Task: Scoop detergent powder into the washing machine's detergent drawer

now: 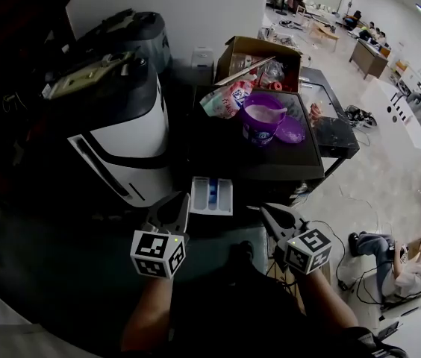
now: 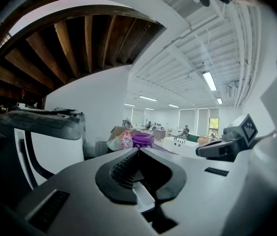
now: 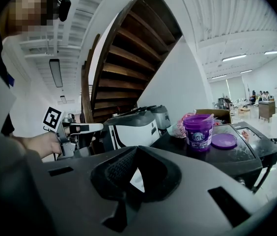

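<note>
My left gripper [image 2: 138, 149] had its jaws closed tip to tip, with nothing caught between them. Just past the tips stood the purple tub [image 2: 143, 140], a pink bag [image 2: 123, 140] just left of it. A white appliance [image 2: 50, 149] filled the left side under wooden stairs [image 2: 69, 48]. My right gripper [image 2: 202, 152] showed at the right.

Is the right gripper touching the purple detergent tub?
Apart. The head view shows the right gripper well short of the purple detergent tub, with the washing machine's black top between them.
</note>
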Available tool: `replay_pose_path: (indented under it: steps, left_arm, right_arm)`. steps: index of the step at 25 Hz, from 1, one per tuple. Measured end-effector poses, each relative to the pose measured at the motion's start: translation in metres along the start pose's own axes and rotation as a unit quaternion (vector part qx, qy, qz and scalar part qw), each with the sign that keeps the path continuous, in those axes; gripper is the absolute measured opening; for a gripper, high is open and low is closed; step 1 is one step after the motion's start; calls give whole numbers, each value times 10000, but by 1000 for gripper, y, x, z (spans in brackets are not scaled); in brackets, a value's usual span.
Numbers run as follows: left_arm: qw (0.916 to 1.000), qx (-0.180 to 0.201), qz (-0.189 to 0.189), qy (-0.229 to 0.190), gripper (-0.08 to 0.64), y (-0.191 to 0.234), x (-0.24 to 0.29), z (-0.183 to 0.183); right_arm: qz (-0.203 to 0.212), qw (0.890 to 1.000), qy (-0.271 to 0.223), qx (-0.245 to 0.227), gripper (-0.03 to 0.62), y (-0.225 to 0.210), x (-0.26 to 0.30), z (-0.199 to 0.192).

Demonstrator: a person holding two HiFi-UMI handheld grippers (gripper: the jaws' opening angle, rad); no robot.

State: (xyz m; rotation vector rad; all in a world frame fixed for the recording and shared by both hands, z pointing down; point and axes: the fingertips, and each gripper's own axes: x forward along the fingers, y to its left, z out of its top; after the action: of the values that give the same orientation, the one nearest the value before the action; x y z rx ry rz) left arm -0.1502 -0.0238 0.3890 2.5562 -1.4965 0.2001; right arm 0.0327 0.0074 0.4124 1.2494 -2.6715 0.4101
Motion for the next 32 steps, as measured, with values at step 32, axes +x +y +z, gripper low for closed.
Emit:
replay_pose_path:
  steps: [32]
  left_arm:
    - [9988, 11, 88, 484, 8, -2, 242, 35]
  right_arm:
    - [167, 9991, 190, 346, 17, -253, 111, 54]
